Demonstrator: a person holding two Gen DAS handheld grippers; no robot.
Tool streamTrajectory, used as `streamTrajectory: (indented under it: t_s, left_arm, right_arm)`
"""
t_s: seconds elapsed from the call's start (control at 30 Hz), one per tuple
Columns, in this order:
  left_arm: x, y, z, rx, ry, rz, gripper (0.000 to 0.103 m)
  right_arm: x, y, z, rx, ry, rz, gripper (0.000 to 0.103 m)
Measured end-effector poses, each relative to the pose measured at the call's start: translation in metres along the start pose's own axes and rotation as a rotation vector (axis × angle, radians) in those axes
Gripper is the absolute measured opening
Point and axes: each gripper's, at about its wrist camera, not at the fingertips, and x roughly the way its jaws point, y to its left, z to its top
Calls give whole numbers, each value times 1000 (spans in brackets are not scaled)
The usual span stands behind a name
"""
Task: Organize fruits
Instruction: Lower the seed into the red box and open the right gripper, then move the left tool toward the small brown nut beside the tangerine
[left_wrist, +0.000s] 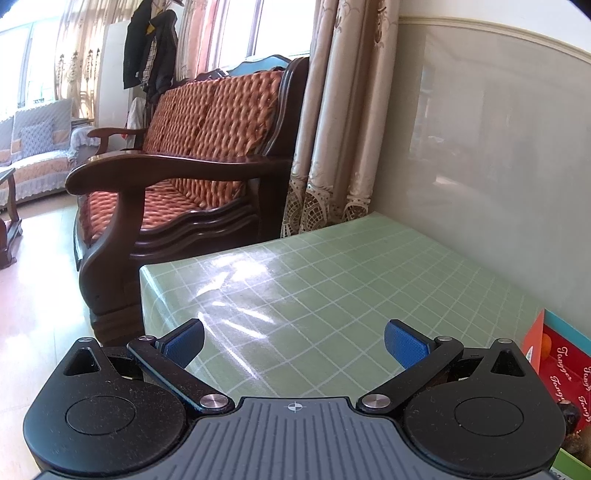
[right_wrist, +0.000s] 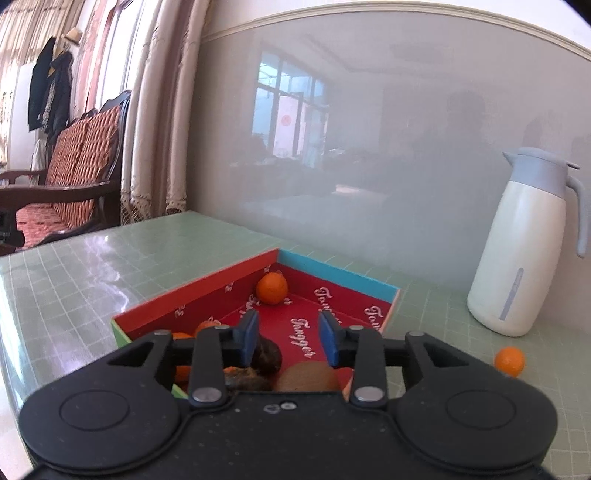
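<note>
Fruit: most sits in the red box on the green-checked tabletop. One orange lies in the far corner. More orange pieces, a dark fruit and a brown kiwi-like fruit crowd the near end, partly hidden behind the tool body. One stray orange rests on the tabletop, outside the box, to its right, near the white jug.

Right tool: fingers parted, nothing between them, hovering over the near end of the box.

Left tool: spread wide, empty, over bare tabletop left of the box; only the box's edge shows in its view.

Step, as judged: gathering loose fruit into the box; stray orange not yet collected.

Next move calls for swinging the right tool rightward and down to straddle the stray orange. Round fruit may roll if nudged by one finger first.
</note>
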Motion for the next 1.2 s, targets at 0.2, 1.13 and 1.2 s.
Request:
streamTrajectory:
  t_s: [0.2,1.13,1.2]
  left_arm:
    - [-1,-7,-1,18,0,-13,103]
    - [-41,-129,-36,218,11,-205,103]
    - [-47,-140,-41,241,3,-225,103]
  right_arm:
    - [-11,-18,-1,41,-42,-91,69]
    - [-87,-161,-34,308,20,-689,103]
    - [-97,-175,-40,347,16,-719,103]
